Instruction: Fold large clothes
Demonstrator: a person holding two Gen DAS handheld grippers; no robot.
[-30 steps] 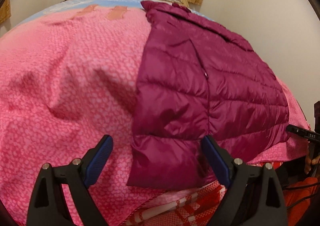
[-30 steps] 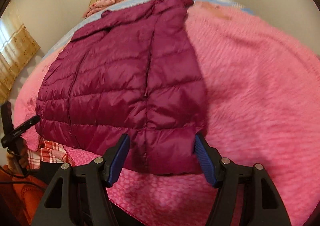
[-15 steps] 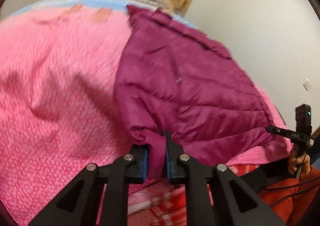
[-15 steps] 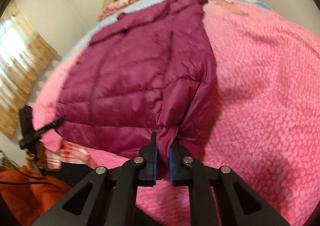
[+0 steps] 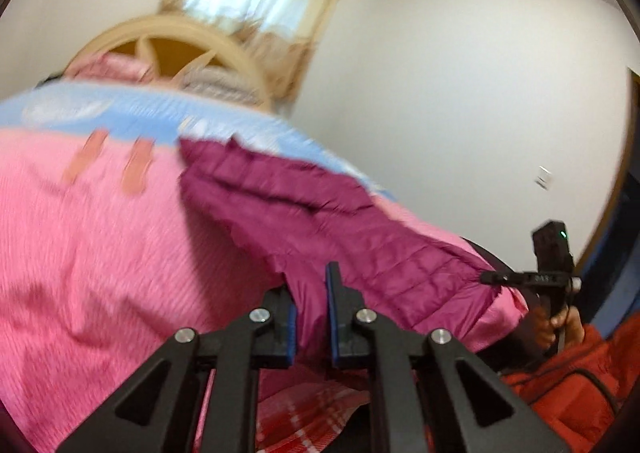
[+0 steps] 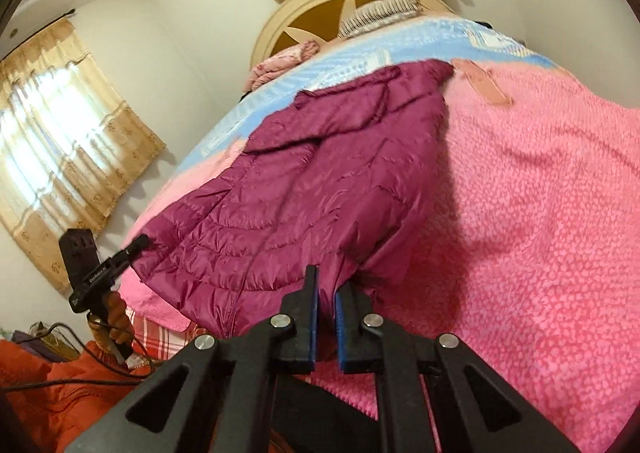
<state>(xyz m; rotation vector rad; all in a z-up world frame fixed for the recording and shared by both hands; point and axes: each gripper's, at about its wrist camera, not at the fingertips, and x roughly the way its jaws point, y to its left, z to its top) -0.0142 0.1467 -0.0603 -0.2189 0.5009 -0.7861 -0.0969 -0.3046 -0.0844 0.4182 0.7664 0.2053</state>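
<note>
Magenta quilted puffer jacket (image 6: 320, 181) is spread on the pink-blanketed bed (image 6: 540, 213); its near hem is clamped by left gripper (image 5: 311, 317) and right gripper (image 6: 326, 317). Judged light, soft, slippery; hem corners are best gripped.

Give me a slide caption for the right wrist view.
Right gripper clamps the magenta puffer jacket's hem above the pink bedspread.

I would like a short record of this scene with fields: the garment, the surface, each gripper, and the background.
garment: maroon quilted jacket, near hem lifted off the bed, collar end lying on it
surface: pink blanket over a bed, blue sheet at the far end
left gripper: shut on the jacket hem
right gripper: shut on the jacket hem
background: cream headboard, curtained window
</note>
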